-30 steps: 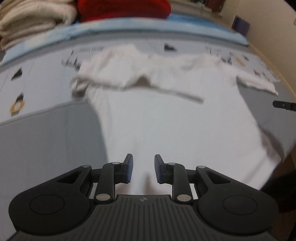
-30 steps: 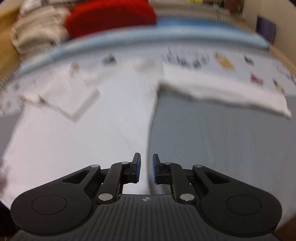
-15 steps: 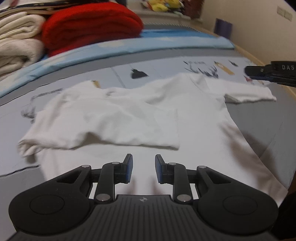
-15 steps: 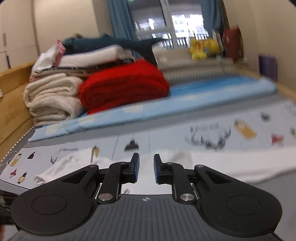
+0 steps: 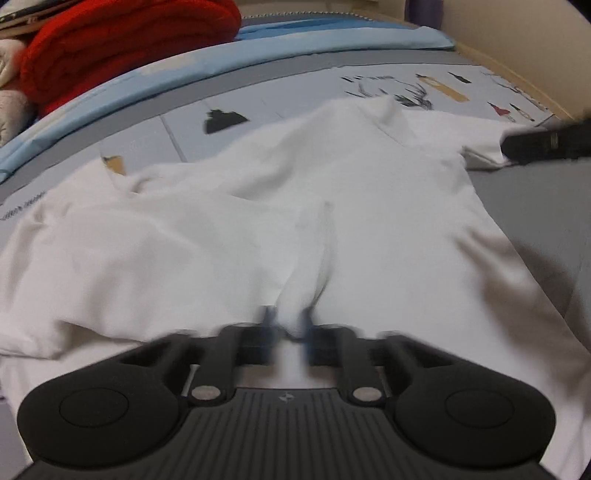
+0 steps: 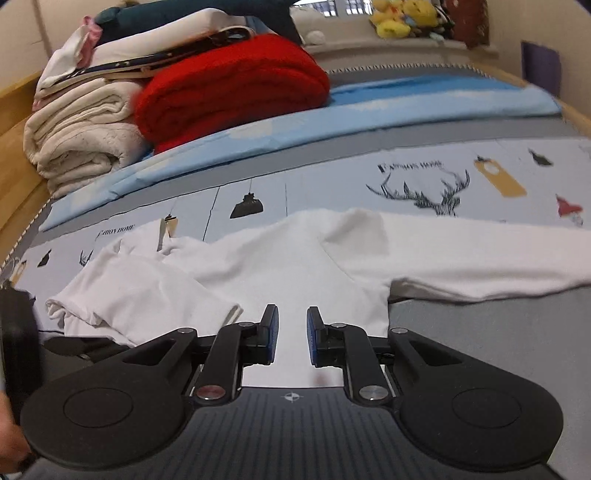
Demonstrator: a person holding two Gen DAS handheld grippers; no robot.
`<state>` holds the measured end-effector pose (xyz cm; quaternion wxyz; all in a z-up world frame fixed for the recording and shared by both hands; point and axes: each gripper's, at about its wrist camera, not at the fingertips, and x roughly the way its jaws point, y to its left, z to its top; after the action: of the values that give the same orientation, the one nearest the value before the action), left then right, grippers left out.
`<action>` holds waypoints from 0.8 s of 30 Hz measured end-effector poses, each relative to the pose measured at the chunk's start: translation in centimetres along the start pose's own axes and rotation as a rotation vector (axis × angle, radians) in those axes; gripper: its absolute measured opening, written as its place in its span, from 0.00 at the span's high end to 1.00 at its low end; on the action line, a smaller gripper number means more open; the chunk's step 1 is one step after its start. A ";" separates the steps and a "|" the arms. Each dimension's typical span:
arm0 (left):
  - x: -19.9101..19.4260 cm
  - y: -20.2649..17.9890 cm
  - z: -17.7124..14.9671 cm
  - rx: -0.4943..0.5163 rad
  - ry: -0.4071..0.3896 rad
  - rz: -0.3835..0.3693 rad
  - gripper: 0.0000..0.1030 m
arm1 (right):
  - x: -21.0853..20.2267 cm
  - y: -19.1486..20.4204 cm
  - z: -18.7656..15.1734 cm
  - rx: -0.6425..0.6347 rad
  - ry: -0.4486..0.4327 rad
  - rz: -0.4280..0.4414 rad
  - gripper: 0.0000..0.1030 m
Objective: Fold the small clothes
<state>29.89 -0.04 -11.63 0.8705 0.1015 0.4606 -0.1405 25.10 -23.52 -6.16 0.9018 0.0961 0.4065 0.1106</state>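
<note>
A white long-sleeved shirt (image 6: 303,266) lies spread on the printed grey bedsheet (image 6: 480,343). One sleeve (image 6: 147,295) is folded across its body; the other sleeve (image 6: 480,266) stretches out to the right. My left gripper (image 5: 286,328) is low on the shirt (image 5: 388,221), its jaws closing with a raised ridge of white cloth (image 5: 295,310) pinched between them. My right gripper (image 6: 291,332) hovers over the shirt's body near the armpit, jaws a little apart and nothing between them. In the left wrist view it shows as a dark bar (image 5: 546,142) by the far sleeve.
A folded red blanket (image 6: 229,85) and cream blankets (image 6: 81,136) are stacked at the back left on a light blue sheet (image 6: 406,107). Yellow plush toys (image 6: 399,18) sit on the far ledge. A wooden bed rail (image 6: 14,177) runs along the left.
The left gripper has moved in over the folded sleeve's edge and its jaws have narrowed on a ridge of cloth. The right gripper's view has tipped down toward the shirt.
</note>
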 end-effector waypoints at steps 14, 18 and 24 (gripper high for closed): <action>-18.0 37.0 -12.0 -0.725 -0.033 1.171 0.86 | 5.1 1.9 1.8 -0.007 0.009 -0.028 0.84; -17.5 35.9 -11.0 -0.735 -0.181 0.932 0.74 | 6.7 1.7 3.0 -0.010 -0.012 -0.041 0.84; -10.2 29.1 -6.6 -0.596 -0.220 0.372 0.64 | 9.9 0.8 5.6 0.015 -0.052 -0.060 0.82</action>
<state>29.17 30.86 -5.42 0.9169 -0.0902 0.3584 0.1504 35.61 -20.45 -9.38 0.9143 0.0934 0.3863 0.0782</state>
